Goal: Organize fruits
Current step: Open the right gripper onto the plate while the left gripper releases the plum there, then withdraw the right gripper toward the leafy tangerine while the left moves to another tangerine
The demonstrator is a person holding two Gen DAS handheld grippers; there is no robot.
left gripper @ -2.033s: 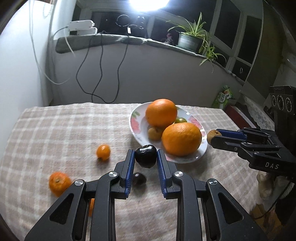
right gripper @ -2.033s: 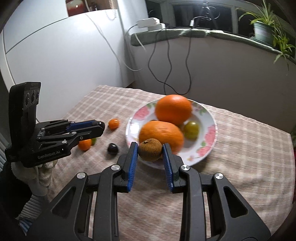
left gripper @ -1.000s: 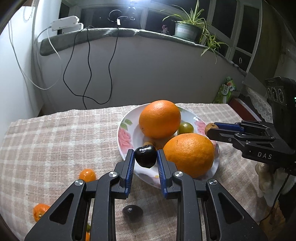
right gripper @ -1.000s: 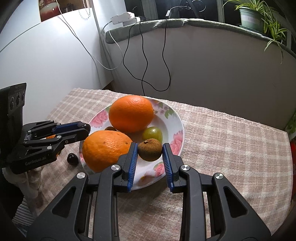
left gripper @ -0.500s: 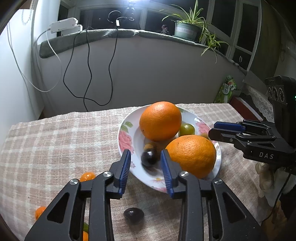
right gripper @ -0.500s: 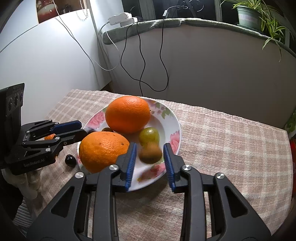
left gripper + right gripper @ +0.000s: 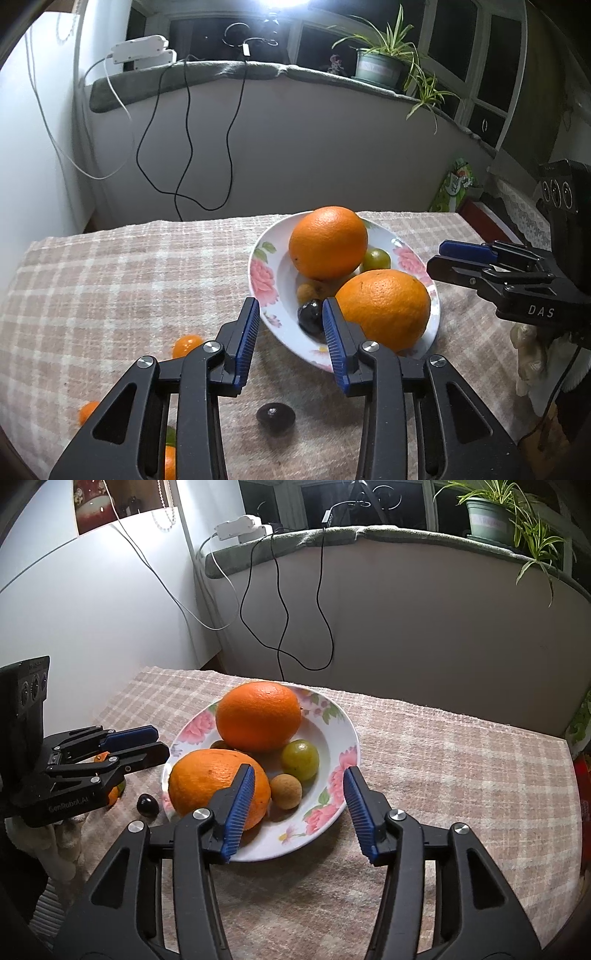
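Plate (image 7: pixel 258 275) with pink flowers as landmark, sitting on a desk (image 7: pixel 110 277) under a checked cloth.

Left of the plate, on the cloth: small tangerine (image 7: pixel 186 345) near the rim, two more orange pieces farther off, partly hidden behind the left tongs (image 7: pixel 290 341). Just in front of the plate, loose on the cloth: dark plum (image 7: pixel 276 416), stem end up.

Left tongs spread apart, grasping nothing, poised over the near left rim of the plate. Inside the plate, straight ahead of those tongs: second dark plum (image 7: pixel 309 316), a tan longan (image 7: pixel 306 292) behind it.

Middle of the plate: large orange (image 7: pixel 258 716) toward the back, another large orange (image 7: pixel 214 786) at the front left. Right of them, inside the plate: green fruit (image 7: pixel 300 760) and brown round fruit (image 7: pixel 285 791), side by side, touching or nearly so.

Right tongs (image 7: pixel 297 812) wide apart, empty, hovering over the near right of the plate.

Handling, as a judgement: remaining loose fruit small, light, round, smooth-skinned, likely to roll or squirt out of a hard pinch. Best taken across the widest part, squarely between the ribbed blue pads, with gentle pressure; plum probably soft enough to bruise. Tangerines slightly yielding, easier to grip. Large oranges heavy and likely to shift if nudged, so any further fruit best set into gaps well inside the rim.
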